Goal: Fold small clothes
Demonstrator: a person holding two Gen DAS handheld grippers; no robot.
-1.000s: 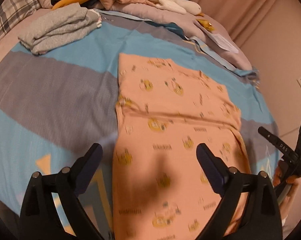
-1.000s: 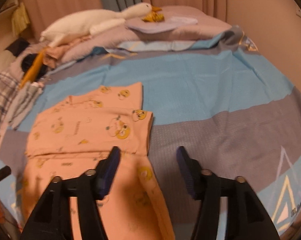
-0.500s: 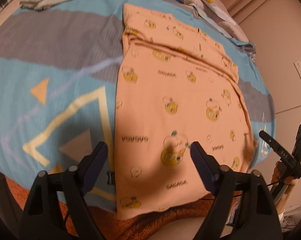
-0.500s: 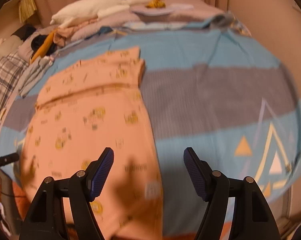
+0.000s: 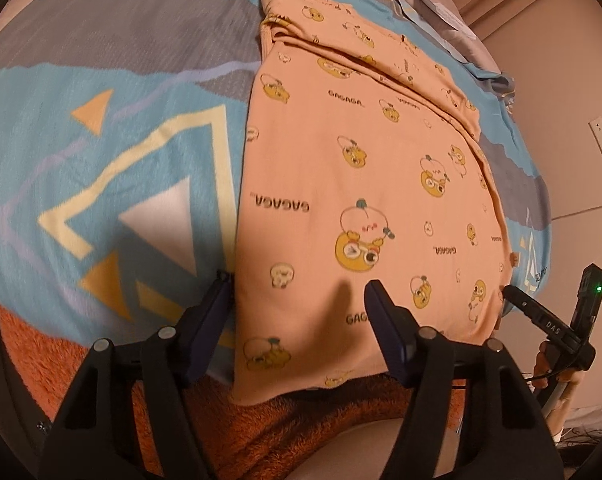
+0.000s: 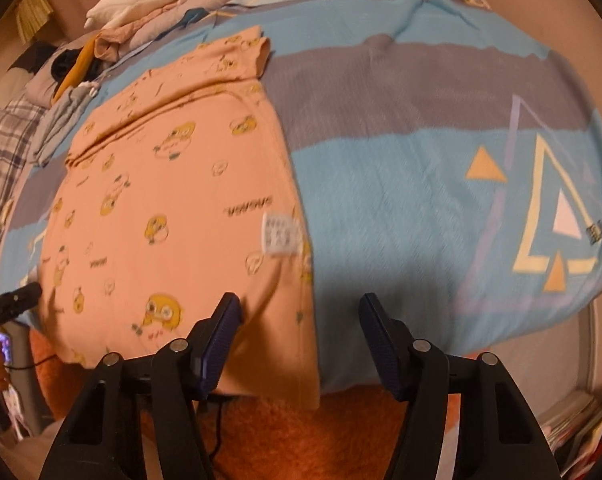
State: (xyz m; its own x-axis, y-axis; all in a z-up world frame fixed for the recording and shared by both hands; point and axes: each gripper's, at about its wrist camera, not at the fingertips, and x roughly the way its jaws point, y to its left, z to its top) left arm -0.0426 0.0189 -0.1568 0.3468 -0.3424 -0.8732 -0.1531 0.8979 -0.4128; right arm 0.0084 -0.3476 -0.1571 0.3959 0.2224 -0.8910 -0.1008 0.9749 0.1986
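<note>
The peach shirt point(image 5: 353, 184) lies flat on the blue bedspread point(image 5: 113, 152), hem draped over the near edge. The left gripper point(image 5: 299, 284) straddles its left side, the right gripper point(image 6: 299, 308) its right side (label showing). Both jaws have been narrowing but stand apart, gripping nothing.

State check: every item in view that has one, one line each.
Peach cartoon-print garment: flat on bed, top part folded over, hem hanging off the near edge.
Left gripper: open, jaws just been closing, straddling the garment's left hem corner.
Right gripper: open, jaws just been closing, over the right hem corner.
Grey clothes: folded, stacked aside.
</note>
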